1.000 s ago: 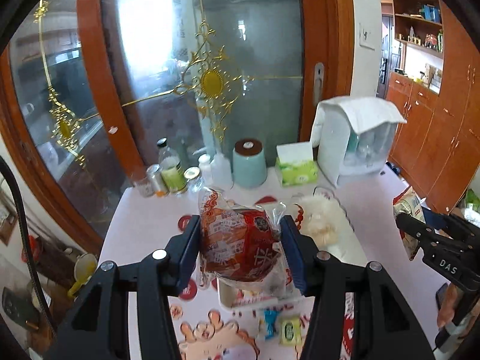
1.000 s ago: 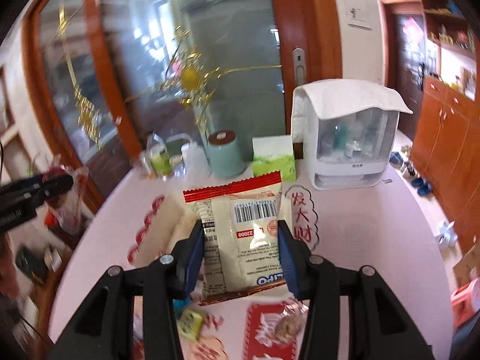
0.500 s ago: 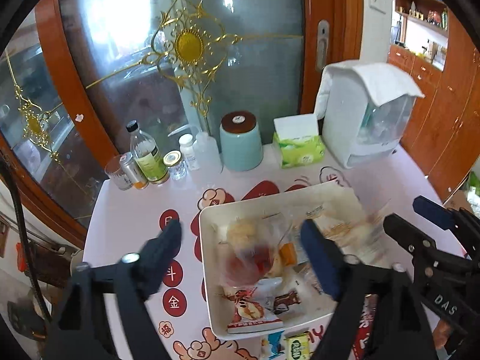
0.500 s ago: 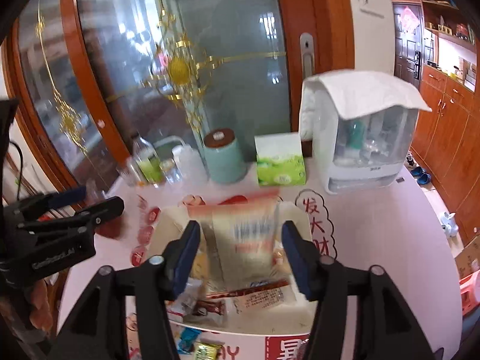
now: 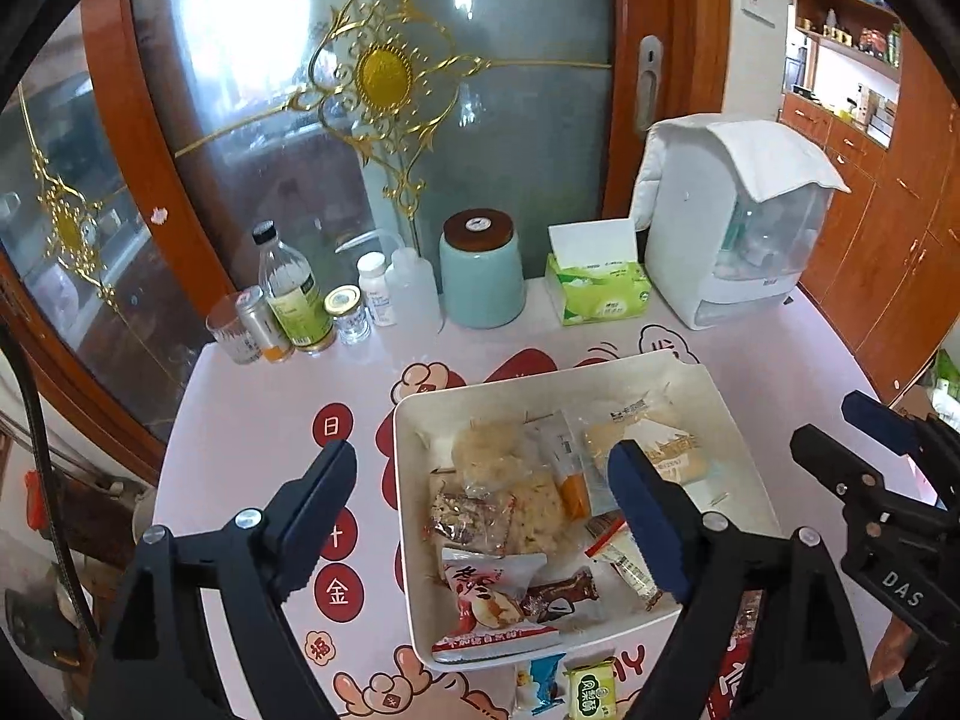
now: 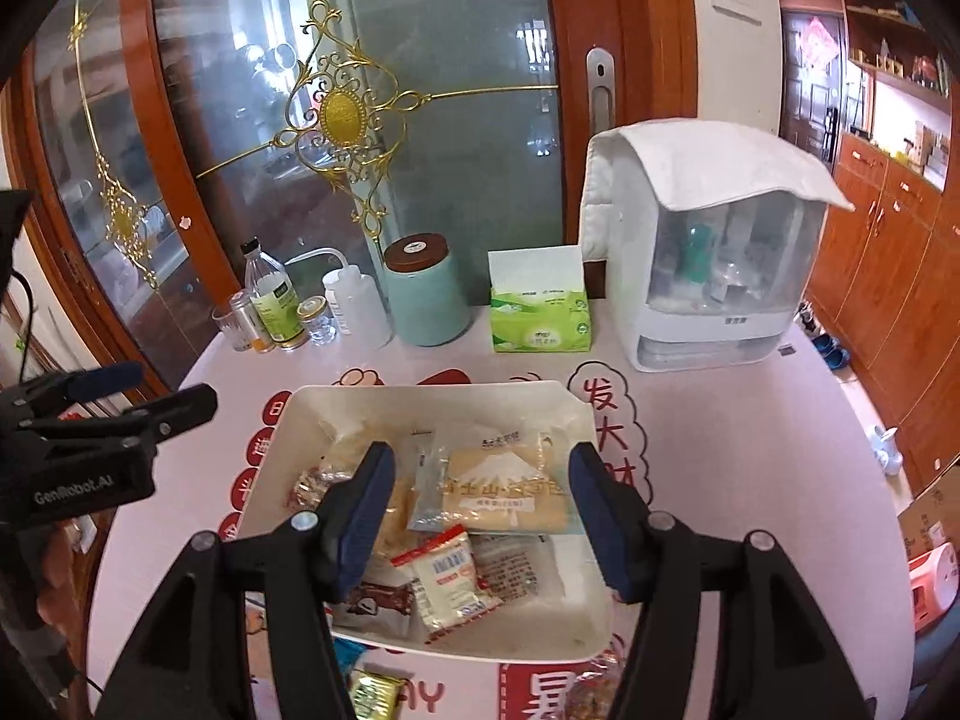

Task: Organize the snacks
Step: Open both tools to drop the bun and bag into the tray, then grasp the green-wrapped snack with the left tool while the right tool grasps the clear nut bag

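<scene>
A white rectangular tray [image 5: 708, 378] [image 6: 312, 402] sits mid-table and holds several wrapped snacks. Among them are a red-and-white packet [image 5: 486, 612], a pale Mount Fuji cake pack [image 6: 504, 489] and a small red-topped white packet [image 6: 447, 576]. My left gripper [image 5: 483, 504] is open and empty above the tray's near left part. My right gripper [image 6: 480, 510] is open and empty above the tray's middle; it also shows at the right edge of the left wrist view [image 5: 864, 450]. Loose candies [image 5: 591, 690] [image 6: 372, 693] lie on the table before the tray.
Along the back stand bottles and jars [image 5: 294, 300], a teal canister [image 5: 480, 270], a green tissue box [image 5: 597, 291] and a white cloth-topped appliance [image 5: 738, 228]. A glass door is behind them. Wooden cabinets [image 6: 888, 252] stand at the right. The table has a pink printed cover [image 5: 252, 420].
Both grippers opened and let their snack packs fall into the tray: the left a red pack, the right a cream pack. Both now hover higher over the tray, empty.
</scene>
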Available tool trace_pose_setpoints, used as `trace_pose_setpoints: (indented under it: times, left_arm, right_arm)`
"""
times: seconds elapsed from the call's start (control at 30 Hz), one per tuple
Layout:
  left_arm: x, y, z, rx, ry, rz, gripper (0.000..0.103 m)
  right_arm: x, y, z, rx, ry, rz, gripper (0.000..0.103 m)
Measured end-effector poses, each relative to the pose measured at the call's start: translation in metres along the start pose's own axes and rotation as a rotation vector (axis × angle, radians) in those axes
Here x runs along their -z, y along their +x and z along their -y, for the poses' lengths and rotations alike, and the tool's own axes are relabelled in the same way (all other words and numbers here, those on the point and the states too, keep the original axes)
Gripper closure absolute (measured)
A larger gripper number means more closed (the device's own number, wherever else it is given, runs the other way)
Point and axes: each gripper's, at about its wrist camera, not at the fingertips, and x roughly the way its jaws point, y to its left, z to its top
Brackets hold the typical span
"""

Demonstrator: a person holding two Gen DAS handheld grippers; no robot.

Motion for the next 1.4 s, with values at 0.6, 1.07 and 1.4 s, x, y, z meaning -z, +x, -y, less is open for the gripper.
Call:
trace_pose_setpoints:
  times: [0.6,1.07,1.4]
  left_arm:
    - [0.059,-0.044,0.052,0.067,-0.032,0.013,0.018]
    - [0.197,0.027,0.067,0.011,-0.16,-0.238,0.018]
    - [0.257,0.081,0.073,-0.001,-0.228,-0.364,0.018]
  right_arm:
    - [0.063,-0.051,0.044,0.015,-0.032,0.004,0.042]
    - [0.158,-0.026,0.109,0.047,0.084,-0.166,0.042]
    - [0.214,0.015,0.118,-0.002,0.159,-0.284,0.042]
